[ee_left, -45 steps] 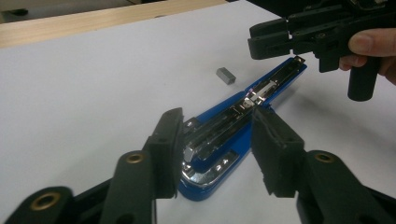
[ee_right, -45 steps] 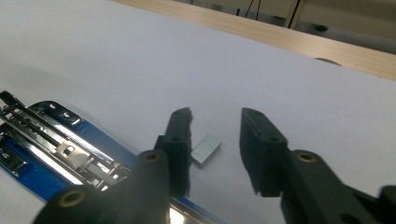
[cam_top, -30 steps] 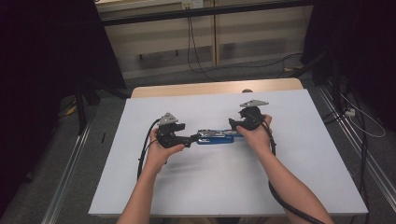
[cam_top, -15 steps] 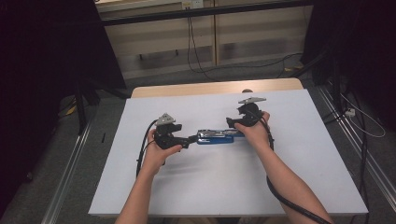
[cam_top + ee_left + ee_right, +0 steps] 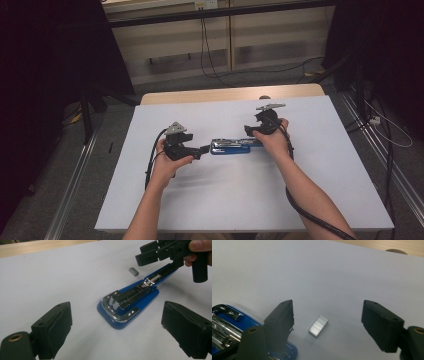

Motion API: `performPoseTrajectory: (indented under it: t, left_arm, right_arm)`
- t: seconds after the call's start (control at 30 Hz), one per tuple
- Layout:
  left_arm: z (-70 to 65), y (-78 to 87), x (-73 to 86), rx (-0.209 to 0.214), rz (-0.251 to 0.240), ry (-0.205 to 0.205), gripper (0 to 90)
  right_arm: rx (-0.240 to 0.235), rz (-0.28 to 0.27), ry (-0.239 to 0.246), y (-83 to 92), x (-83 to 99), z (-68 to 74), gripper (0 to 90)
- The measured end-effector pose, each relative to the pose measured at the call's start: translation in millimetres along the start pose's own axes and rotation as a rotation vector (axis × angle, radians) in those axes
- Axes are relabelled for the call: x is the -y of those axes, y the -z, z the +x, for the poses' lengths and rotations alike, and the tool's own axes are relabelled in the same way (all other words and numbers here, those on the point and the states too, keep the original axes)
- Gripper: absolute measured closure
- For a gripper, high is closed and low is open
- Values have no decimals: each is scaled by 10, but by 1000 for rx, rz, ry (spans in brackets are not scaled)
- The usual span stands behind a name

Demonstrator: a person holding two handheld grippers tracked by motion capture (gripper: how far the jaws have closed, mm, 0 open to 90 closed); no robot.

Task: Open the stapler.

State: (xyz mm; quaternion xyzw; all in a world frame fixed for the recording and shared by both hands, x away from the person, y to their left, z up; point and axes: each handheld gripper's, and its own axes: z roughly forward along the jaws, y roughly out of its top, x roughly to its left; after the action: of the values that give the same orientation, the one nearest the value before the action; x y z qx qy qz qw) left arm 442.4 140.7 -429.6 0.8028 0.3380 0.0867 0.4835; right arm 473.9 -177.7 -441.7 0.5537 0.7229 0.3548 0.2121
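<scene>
Lab: rig rails (image 5: 75, 200), trailing floor cables (image 5: 210, 55).

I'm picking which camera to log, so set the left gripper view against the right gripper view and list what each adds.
The left gripper view alone takes in the whole opened blue stapler, its metal staple channel exposed, plus the right tongs and the fingers of the person's hand above its far end. The right gripper view alone brings the staple strip close, lying flat between its open jaws, and a dark round shape at the table's wooden far edge. Both share the white table surface, the stapler and that strip.
</scene>
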Motion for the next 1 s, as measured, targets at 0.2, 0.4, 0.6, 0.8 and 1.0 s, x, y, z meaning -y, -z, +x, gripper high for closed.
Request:
performPoseTrajectory:
  t: [0.2,0.4,0.6,0.8,1.0]
  left_arm:
    - [14,3,4,-6,3,-2,100]
    - [20,9,2,-8,7,-4,100]
    - [32,12,6,-10,0,4,101]
    - [45,16,8,-12,-2,6,101]
    - [65,26,10,-17,-5,12,101]
  right_arm:
    - [-5,34,-5,-37,17,-25,448]
    - [-12,70,8,-91,19,13,540]
    - [-17,95,26,-140,-3,38,584]
    - [-18,130,57,-197,-24,61,661]
    - [-30,143,90,-237,-41,55,793]
